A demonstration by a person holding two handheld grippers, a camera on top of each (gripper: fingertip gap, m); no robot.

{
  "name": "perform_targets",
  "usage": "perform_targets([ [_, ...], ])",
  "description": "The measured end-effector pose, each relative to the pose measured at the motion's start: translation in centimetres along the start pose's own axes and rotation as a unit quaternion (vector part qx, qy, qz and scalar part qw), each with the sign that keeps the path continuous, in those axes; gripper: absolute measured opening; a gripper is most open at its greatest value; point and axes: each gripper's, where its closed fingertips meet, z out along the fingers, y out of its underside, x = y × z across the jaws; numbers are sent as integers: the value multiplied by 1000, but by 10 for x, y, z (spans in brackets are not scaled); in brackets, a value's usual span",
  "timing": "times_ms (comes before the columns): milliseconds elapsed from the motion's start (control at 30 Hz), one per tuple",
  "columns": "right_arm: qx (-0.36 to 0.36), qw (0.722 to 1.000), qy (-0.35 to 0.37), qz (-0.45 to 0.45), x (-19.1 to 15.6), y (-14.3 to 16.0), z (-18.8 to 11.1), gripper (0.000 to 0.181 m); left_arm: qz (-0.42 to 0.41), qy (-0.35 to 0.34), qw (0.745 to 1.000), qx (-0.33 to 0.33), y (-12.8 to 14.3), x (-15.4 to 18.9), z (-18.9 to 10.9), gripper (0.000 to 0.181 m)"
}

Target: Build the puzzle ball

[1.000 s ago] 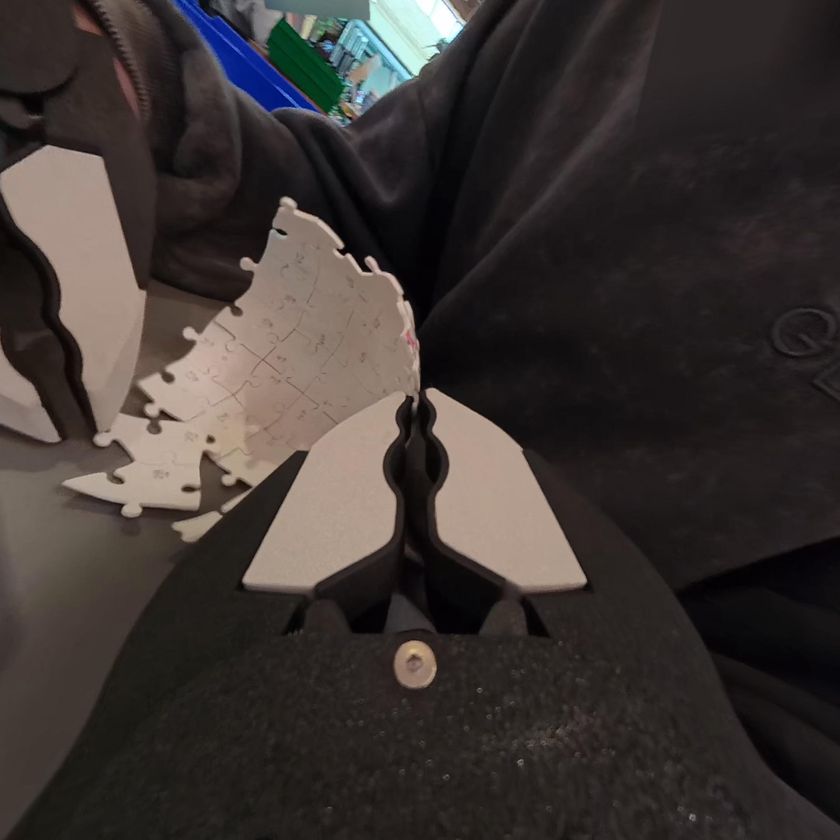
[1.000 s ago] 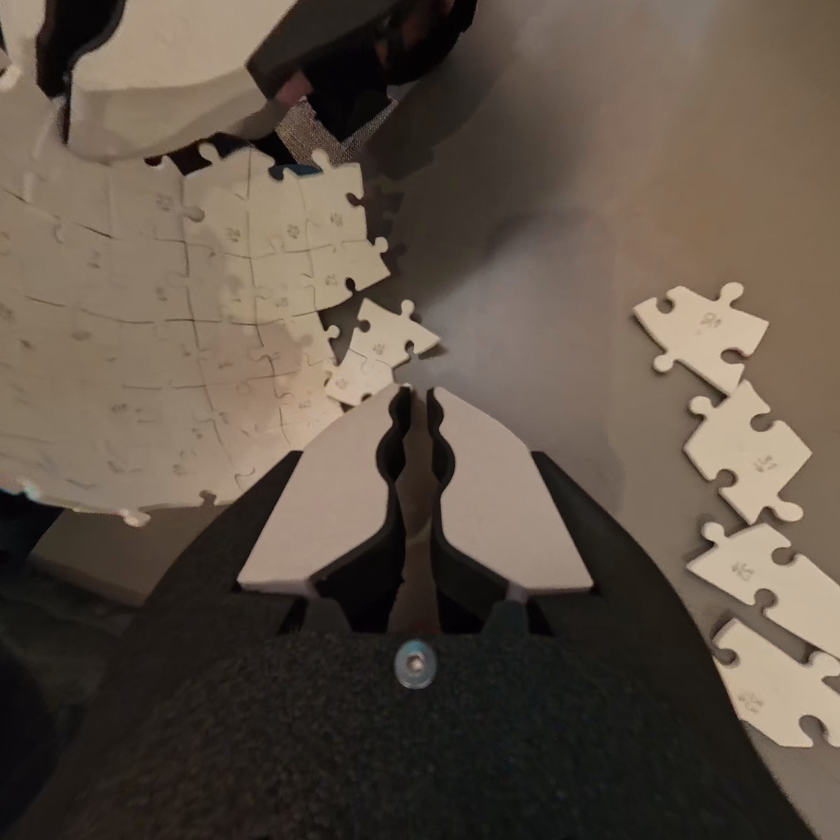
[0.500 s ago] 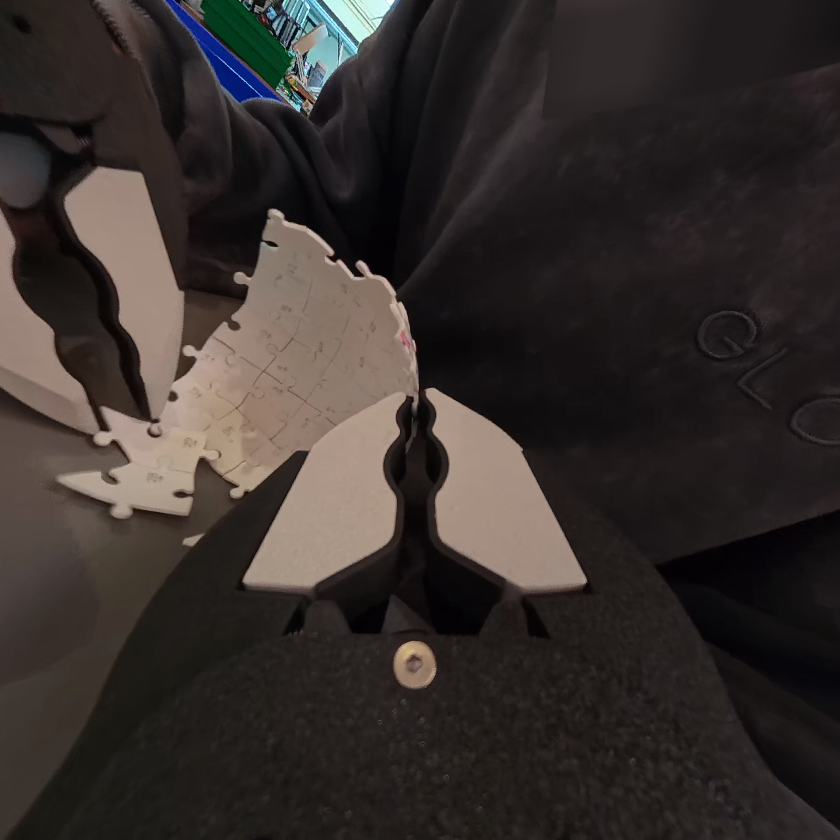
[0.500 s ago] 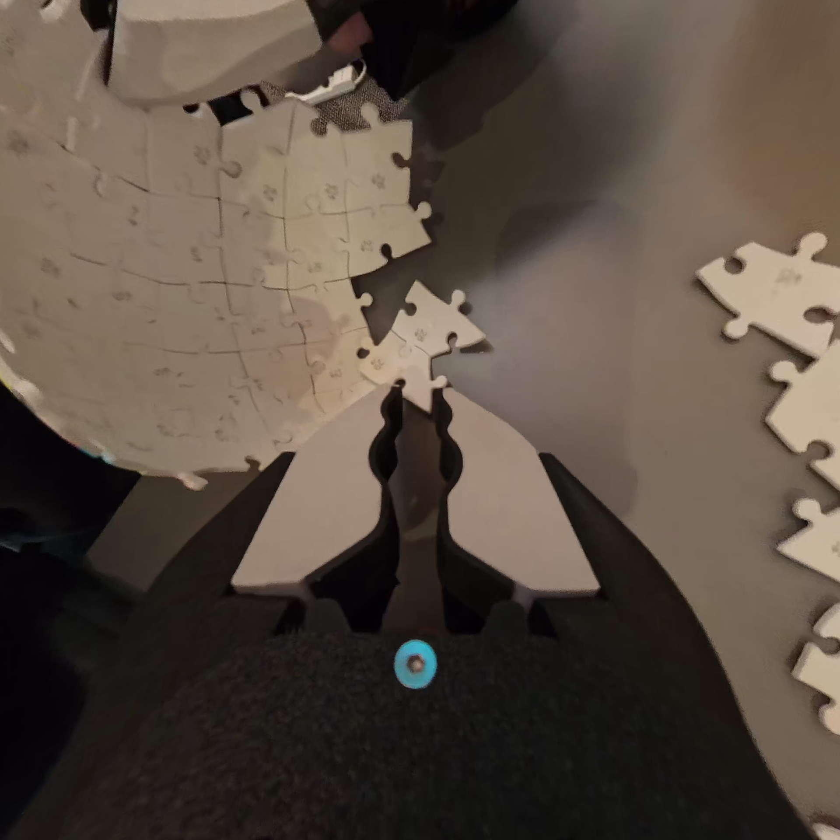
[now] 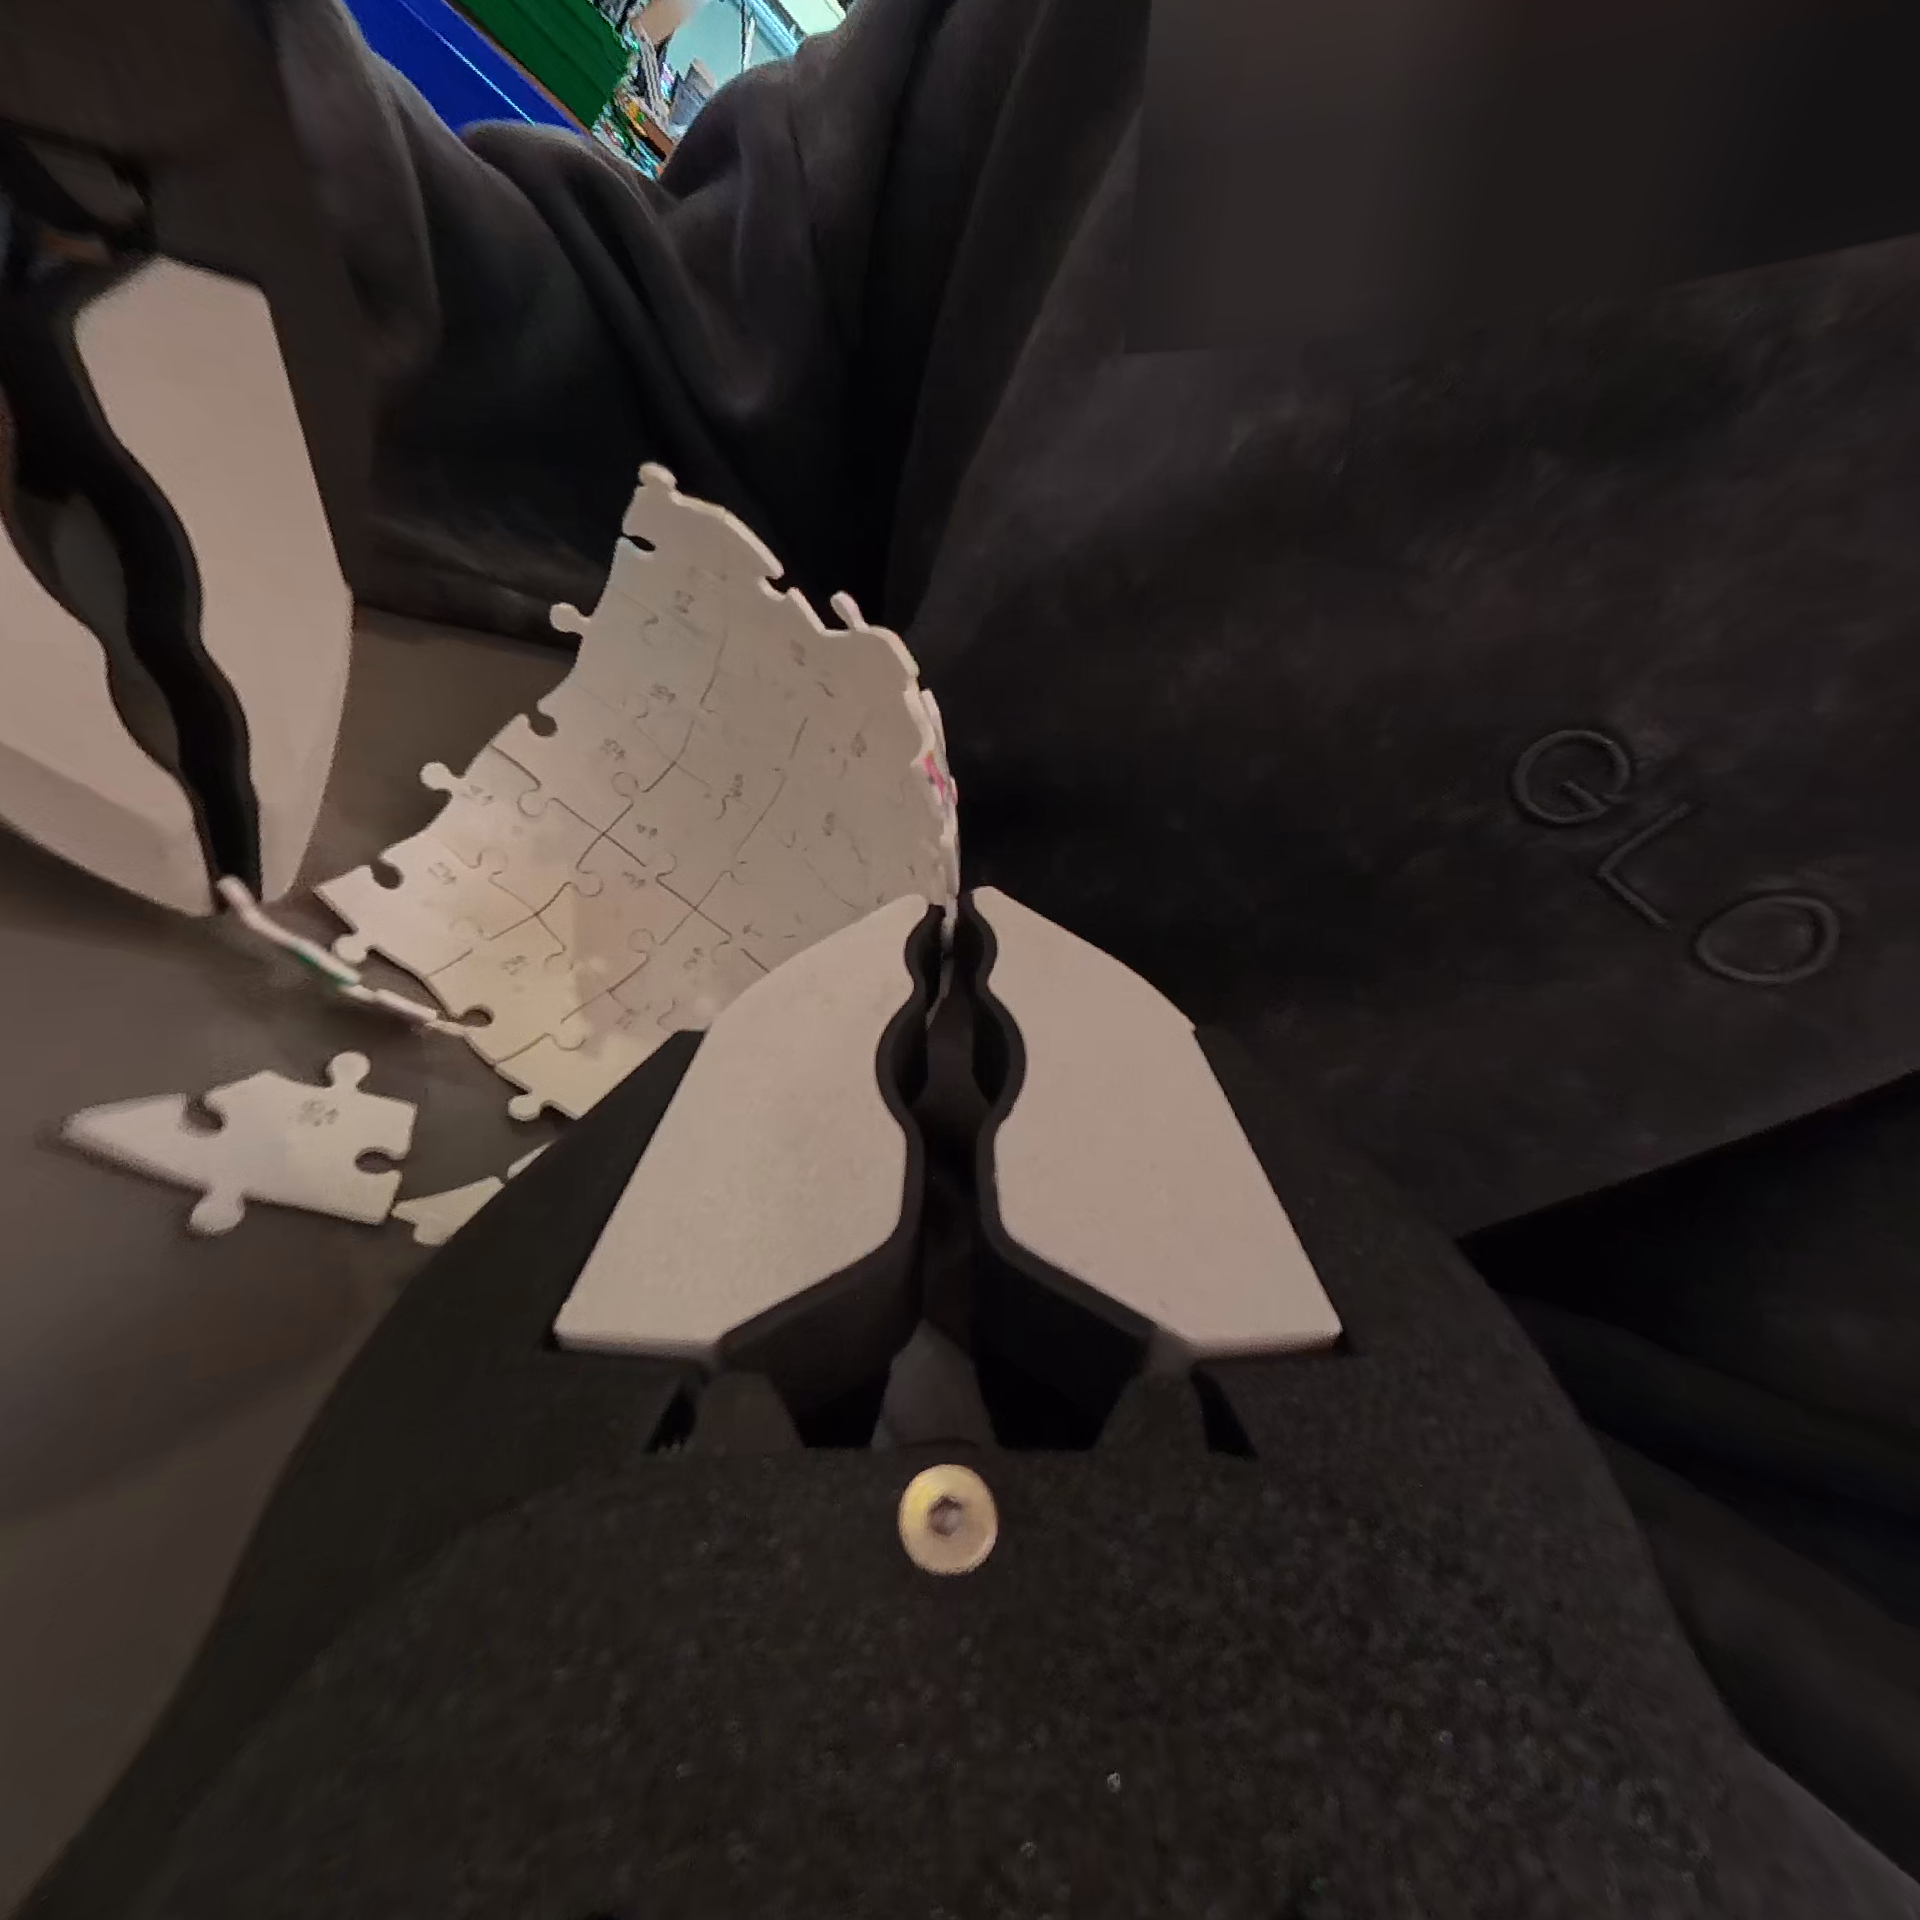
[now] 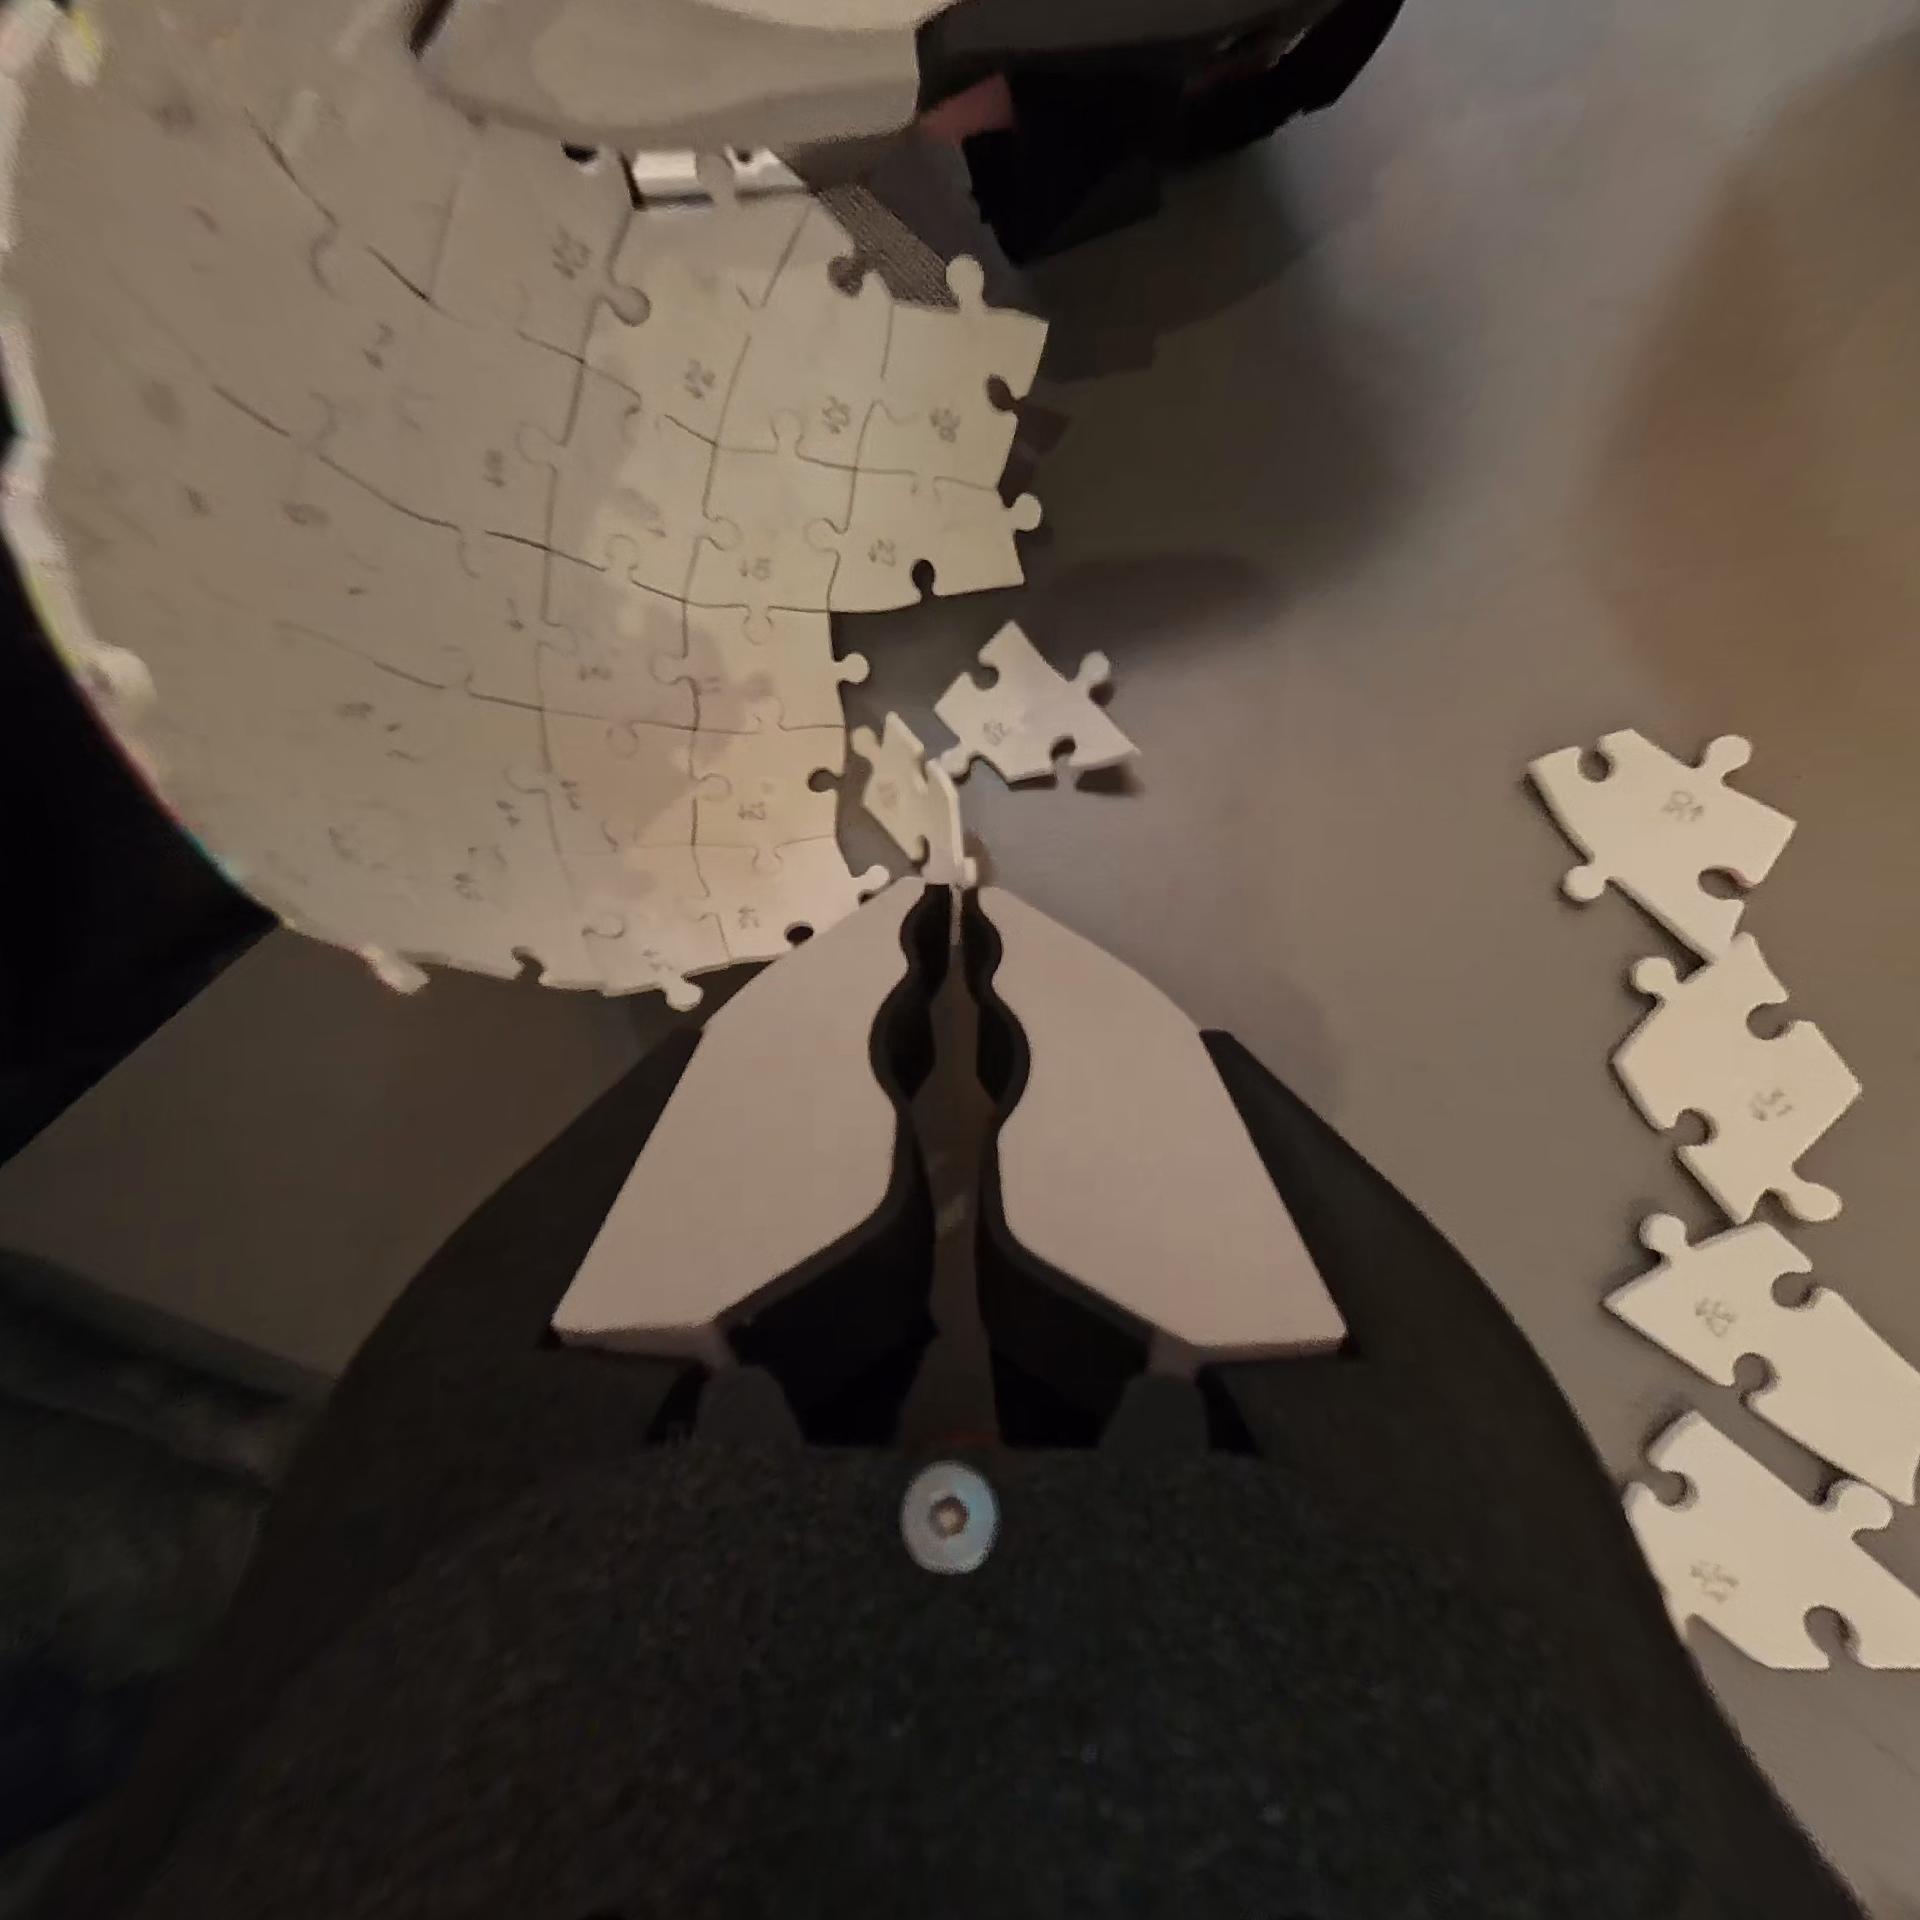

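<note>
— Left gripper (image 5: 951,909)?
— Pinching the rim of the half-built puzzle ball (image 5: 717,821), propping that curved shell upright on the grey table (image 5: 156,1403).
— Right gripper (image 6: 951,891)?
— Clamping one loose puzzle piece (image 6: 914,800) at the shell's lower edge, tilting it beside another piece (image 6: 1029,717) lying flat.
— Spares?
— Lying in a column (image 6: 1745,1122) well to the right.

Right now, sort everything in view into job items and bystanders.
Job: curved white part-built puzzle shell, pinched by left gripper; small white piece in right gripper; loose white pieces.
Bystanders: grey table; dark sweatshirt; blue bin.
</note>
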Motion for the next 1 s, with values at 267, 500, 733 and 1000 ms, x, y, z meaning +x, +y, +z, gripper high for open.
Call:
perform_targets([
  [267,-60,988,-129,51,-16,-13,-4,2,-2,18,1000,-23,0,1,11,2],
  [500,-147,978,-141,53,-23,-1,-3,2,-2,17,999,-35,0,2,12,2],
  [733,-200,971,-126,30,-30,0,2,2,11,4,996,-83,1,6,25,2],
  [1000,-175,981,-80,2,-19,-3,9,7,7,0,997,-78,2,4,24,2],
])
